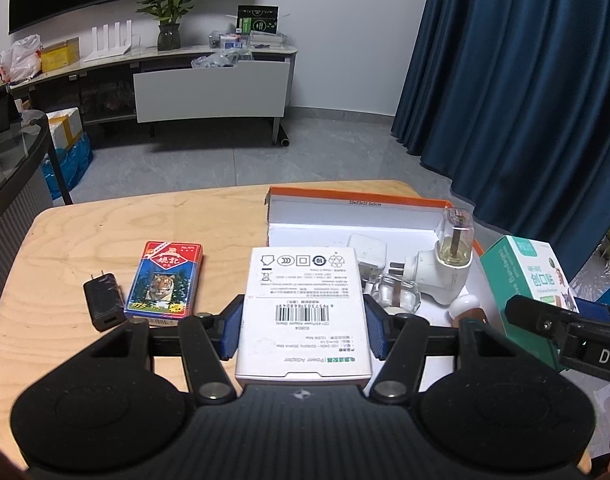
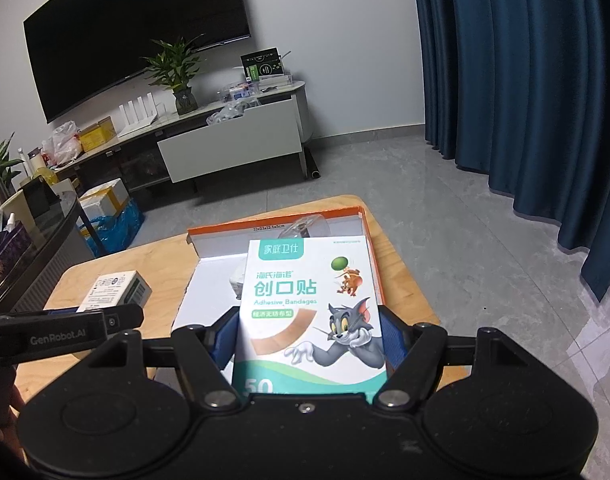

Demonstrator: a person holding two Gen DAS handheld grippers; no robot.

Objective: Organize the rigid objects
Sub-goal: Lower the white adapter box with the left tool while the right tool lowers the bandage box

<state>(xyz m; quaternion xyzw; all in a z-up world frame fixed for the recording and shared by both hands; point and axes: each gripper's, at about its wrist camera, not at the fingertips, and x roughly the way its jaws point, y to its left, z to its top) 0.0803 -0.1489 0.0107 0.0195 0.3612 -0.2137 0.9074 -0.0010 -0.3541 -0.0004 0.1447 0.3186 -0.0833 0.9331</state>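
1. The left wrist view shows the left gripper (image 1: 303,330) with its jaws pinching a white power adapter box (image 1: 304,312), blue pads pressed to both long sides, label side up, held above the desk (image 1: 105,224) at the near left edge of the orange-rimmed box (image 1: 357,200).
2. Only that view shows the orange-rimmed box's contents: a white plug-in vaporizer (image 1: 445,268) with a clear bottle, a white charger (image 1: 369,250), a clear glass piece (image 1: 397,296) and a small white-capped item (image 1: 467,306) near the front.
3. It also shows a deck of playing cards (image 1: 165,284) and a black charger (image 1: 103,300) lying side by side on the desk, left of the held box.
4. The right wrist view shows the right gripper (image 2: 309,344) with its jaws clamped on an adhesive bandage box (image 2: 311,308), upright, printed front toward the camera, held over the orange-rimmed box (image 2: 273,220).
5. That bandage box hides most of the interior there; only a clear item behind its top edge and a white shape to its left peek out, too covered to name.
6. In the left view the bandage box (image 1: 521,276) is cut by the frame's right side and partly covered by the other gripper's black finger.
7. Around: a blue curtain (image 2: 525,80), a wall television (image 2: 137,24), a potted plant (image 2: 177,72) on a low cabinet (image 2: 233,140).
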